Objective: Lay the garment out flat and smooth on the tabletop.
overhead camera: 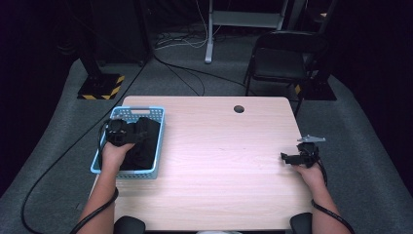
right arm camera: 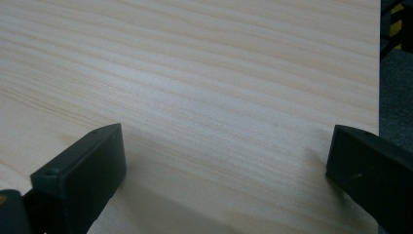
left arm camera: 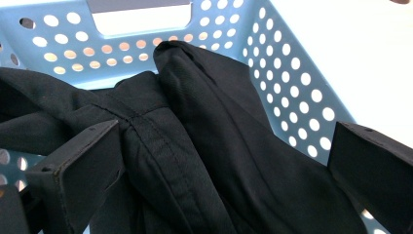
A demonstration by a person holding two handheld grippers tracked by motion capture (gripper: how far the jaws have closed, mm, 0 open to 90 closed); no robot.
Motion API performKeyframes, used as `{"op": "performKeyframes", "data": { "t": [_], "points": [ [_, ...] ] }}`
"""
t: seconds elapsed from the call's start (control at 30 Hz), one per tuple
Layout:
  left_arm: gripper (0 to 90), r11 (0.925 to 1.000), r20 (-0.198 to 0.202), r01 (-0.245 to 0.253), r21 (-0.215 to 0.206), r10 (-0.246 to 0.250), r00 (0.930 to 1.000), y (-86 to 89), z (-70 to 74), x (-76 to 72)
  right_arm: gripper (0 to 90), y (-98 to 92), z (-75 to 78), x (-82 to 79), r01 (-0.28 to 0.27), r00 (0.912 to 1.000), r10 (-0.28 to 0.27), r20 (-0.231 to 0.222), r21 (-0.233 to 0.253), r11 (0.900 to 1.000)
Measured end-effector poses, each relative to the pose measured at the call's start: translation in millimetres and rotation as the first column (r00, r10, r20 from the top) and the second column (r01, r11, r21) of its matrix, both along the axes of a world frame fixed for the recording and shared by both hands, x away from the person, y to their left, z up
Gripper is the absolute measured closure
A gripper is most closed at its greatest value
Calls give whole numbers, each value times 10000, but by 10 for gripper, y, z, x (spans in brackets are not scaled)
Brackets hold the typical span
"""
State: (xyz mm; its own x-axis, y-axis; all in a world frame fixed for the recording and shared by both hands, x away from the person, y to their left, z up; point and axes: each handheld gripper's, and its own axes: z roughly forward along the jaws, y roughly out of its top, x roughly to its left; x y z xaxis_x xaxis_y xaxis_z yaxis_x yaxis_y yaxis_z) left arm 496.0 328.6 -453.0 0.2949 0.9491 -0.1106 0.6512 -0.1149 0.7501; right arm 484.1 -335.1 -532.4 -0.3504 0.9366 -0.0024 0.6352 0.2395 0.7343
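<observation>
My left gripper [left arm camera: 221,161] has its jaws spread wide, hanging over the black cloth [left arm camera: 204,146] bunched in the light blue basket [left arm camera: 302,97]; nothing is clamped. In the left gripper view one jaw sits against or just above a stitched fold on the near side, the other near the basket's perforated wall, and I cannot tell whether either actually touches the fabric. From the high view, the left gripper [overhead camera: 127,131] sits over the basket [overhead camera: 160,136], my left hand [overhead camera: 115,153] behind it, forearm running up from the table's near edge along its left side. The basket rests at the table's far left corner, overhanging the left edge a little, and the cloth [overhead camera: 146,146] takes up most of its inside. My right gripper [right arm camera: 224,161] is also open wide, jaws well apart, holding nothing, low over bare wood of the table [right arm camera: 195,73]. In the high view the right gripper [overhead camera: 294,158] is at the table's right edge, about midway along it, jaws pointing toward the table's middle, my right hand [overhead camera: 310,173] behind it and the forearm angling in from the near right corner. A round hole [overhead camera: 238,108] shows in the table [overhead camera: 219,161] near the far edge.
</observation>
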Motion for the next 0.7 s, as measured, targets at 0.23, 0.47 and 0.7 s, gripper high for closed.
{"op": "performKeyframes", "data": {
  "t": [0.23,0.47,0.7],
  "points": [
    [0,9992,-193,-231,327,237,9995,-24,-61,42,0,0,0,0,-1,10000,1,0,1,10000],
    [0,9983,-616,-464,345,484,9969,27,-148,63,0,0,0,-1,-5,10000,5,-1,3,10000],
    [0,9982,-1053,-601,72,605,9926,88,-246,88,0,0,0,-1,-7,10000,7,-1,1,10000]
  ]
}}
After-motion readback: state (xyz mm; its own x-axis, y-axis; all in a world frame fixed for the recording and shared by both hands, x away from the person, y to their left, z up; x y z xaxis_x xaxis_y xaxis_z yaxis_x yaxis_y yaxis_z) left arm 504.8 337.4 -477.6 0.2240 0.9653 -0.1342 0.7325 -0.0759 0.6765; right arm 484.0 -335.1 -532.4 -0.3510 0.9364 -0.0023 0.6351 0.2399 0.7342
